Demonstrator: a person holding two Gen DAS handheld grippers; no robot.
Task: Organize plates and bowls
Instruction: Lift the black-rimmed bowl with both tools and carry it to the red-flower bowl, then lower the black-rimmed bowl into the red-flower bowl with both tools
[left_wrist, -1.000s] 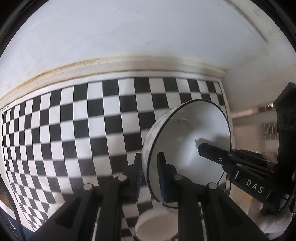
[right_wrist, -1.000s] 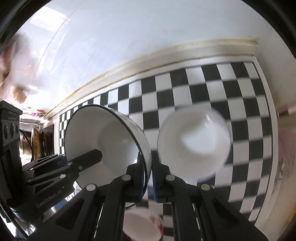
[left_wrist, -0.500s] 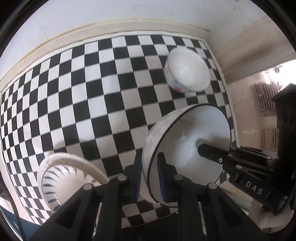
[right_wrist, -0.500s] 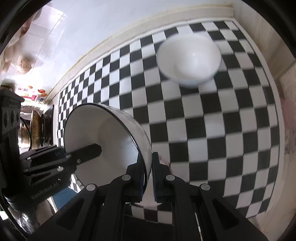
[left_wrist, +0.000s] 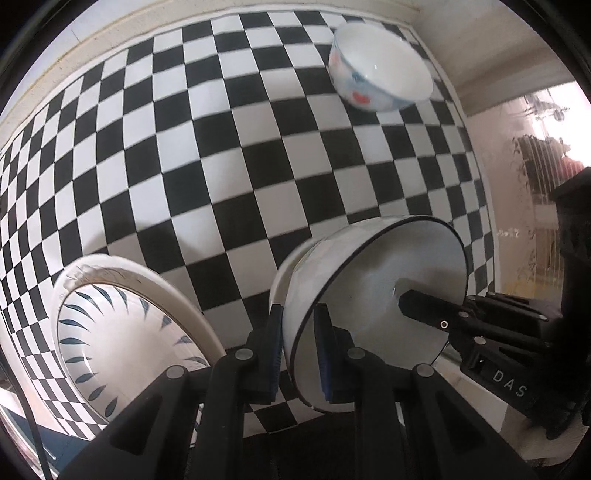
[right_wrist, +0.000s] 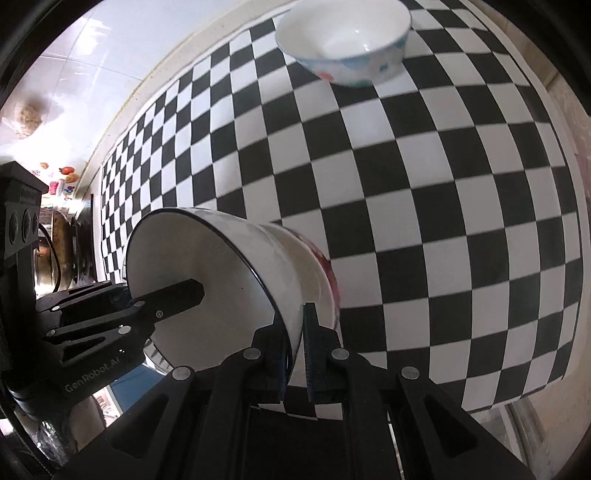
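Observation:
A white bowl with a thin dark rim (left_wrist: 388, 295) (right_wrist: 207, 280) hangs tilted just above the checkered cloth (left_wrist: 229, 155), held from both sides. My left gripper (left_wrist: 297, 332) is shut on its rim at one side. My right gripper (right_wrist: 295, 332) is shut on the opposite rim, one finger inside the bowl. Each gripper shows in the other's view: the right gripper (left_wrist: 436, 317), the left gripper (right_wrist: 162, 299). Right behind the held bowl sits another bowl with a red pattern (right_wrist: 328, 273); whether they touch I cannot tell. A small flowered bowl (left_wrist: 380, 70) (right_wrist: 343, 40) stands far off.
A plate with blue leaf marks (left_wrist: 122, 332) lies at the cloth's near left corner in the left wrist view. The white wall (right_wrist: 110, 55) bounds the far side. Metal pots (right_wrist: 48, 251) stand beyond the cloth's left end. The cloth's right edge (right_wrist: 569, 258) is close.
Both grippers carried the dark-rimmed bowl lower and toward the near side. The flowered bowl slid up and away in both views, and the blue-leaf plate and red-patterned bowl came into sight.

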